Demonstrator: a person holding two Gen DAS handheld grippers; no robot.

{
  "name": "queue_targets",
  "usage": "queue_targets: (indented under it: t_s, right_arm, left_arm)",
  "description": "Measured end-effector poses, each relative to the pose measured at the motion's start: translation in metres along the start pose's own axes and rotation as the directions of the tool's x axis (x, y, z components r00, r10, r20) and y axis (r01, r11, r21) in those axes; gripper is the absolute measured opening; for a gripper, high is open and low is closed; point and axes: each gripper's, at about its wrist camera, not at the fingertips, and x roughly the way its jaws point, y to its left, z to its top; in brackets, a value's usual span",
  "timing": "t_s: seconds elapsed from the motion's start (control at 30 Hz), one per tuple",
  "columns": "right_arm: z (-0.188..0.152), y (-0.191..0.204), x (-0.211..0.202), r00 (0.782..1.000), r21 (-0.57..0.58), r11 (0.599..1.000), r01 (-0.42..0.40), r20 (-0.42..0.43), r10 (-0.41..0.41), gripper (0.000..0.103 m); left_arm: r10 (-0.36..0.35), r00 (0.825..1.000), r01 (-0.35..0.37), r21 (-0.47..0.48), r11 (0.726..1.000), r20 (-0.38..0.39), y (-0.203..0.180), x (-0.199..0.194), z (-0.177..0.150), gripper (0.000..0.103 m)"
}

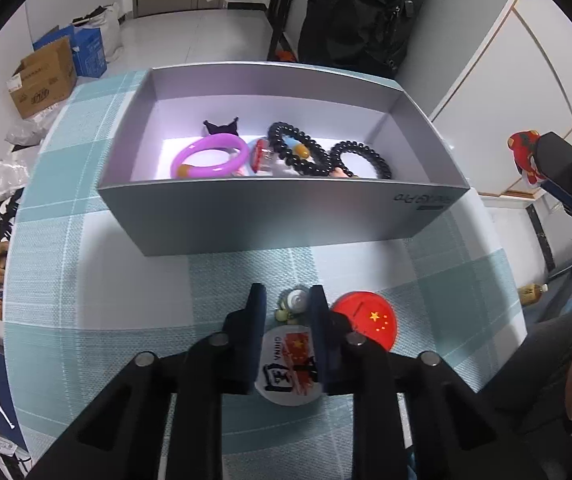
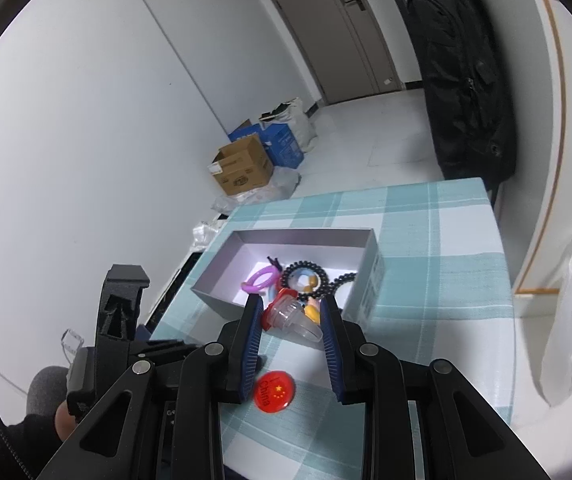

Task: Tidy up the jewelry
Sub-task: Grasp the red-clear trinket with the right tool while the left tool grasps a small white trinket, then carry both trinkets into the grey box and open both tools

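Straddling one white badge point(image 1: 286, 364), the left gripper point(image 1: 286, 300) stands spread; one red badge point(image 1: 367, 320) lies right. Right gripper point(image 2: 289, 308) spread too; grey box point(image 1: 286, 216) far.

A white round badge point(image 1: 287, 364) printed with "CHINA" and a flag is framed between the fingers of the left gripper point(image 1: 284, 300), whose jaws stand apart around it. A red badge point(image 1: 367, 320) with yellow stars is seen just beside it on the checked cloth point(image 1: 86, 300). Beyond, a grey box point(image 1: 278, 216) is seen holding a purple bangle point(image 1: 208, 156) and black beads point(image 1: 297, 148).
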Motion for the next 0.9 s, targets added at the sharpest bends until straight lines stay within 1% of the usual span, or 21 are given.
queue_targets:
  t_s: [0.07, 0.27, 0.53, 0.6, 0.7, 0.77, 0.8, 0.9]
  right_arm:
    - [0.001, -0.001, -0.002, 1.0, 0.004, 1.0, -0.002, 0.004, 0.002, 0.028]
    - [0.002, 0.006, -0.003, 1.0, -0.016, 1.0, -0.011, 0.016, 0.012, 0.028]
    - [0.005, 0.006, 0.002, 0.999, 0.005, 1.0, -0.027, 0.02, 0.027, 0.028]
    - [0.006, 0.008, 0.003, 0.999, 0.005, 1.0, -0.03, 0.021, 0.03, 0.028]
    - [0.006, 0.012, 0.007, 0.999, 0.002, 0.999, -0.038, 0.017, 0.037, 0.028]
    - [0.007, 0.014, 0.008, 0.999, 0.0, 0.999, -0.042, 0.016, 0.042, 0.028]
    - [0.007, 0.015, 0.009, 0.999, -0.001, 0.999, -0.043, 0.016, 0.043, 0.028]
    - [0.008, 0.017, 0.011, 0.999, 0.005, 0.999, -0.051, 0.013, 0.051, 0.028]
  left_arm:
    - [0.009, 1.0, -0.009, 0.017, 1.0, -0.004, -0.003, 0.001, 0.0, 0.01]
    - [0.031, 0.999, -0.033, 0.062, 0.998, 0.03, -0.013, -0.004, 0.001, 0.009]
    - [-0.033, 0.994, 0.032, 0.013, 0.999, 0.1, -0.005, -0.029, 0.005, 0.009]
    - [-0.044, 0.989, 0.042, 0.023, 0.999, 0.14, -0.005, -0.039, 0.007, 0.009]
    - [-0.056, 0.983, 0.051, 0.033, 0.998, 0.177, -0.009, -0.047, 0.01, 0.009]
    - [-0.085, 0.973, 0.078, 0.038, 0.996, 0.213, -0.011, -0.057, 0.014, 0.009]
    - [-0.086, 0.968, 0.079, 0.04, 0.996, 0.237, -0.011, -0.063, 0.017, 0.009]
    - [-0.1, 0.956, 0.093, 0.037, 0.995, 0.277, -0.01, -0.071, 0.026, 0.009]
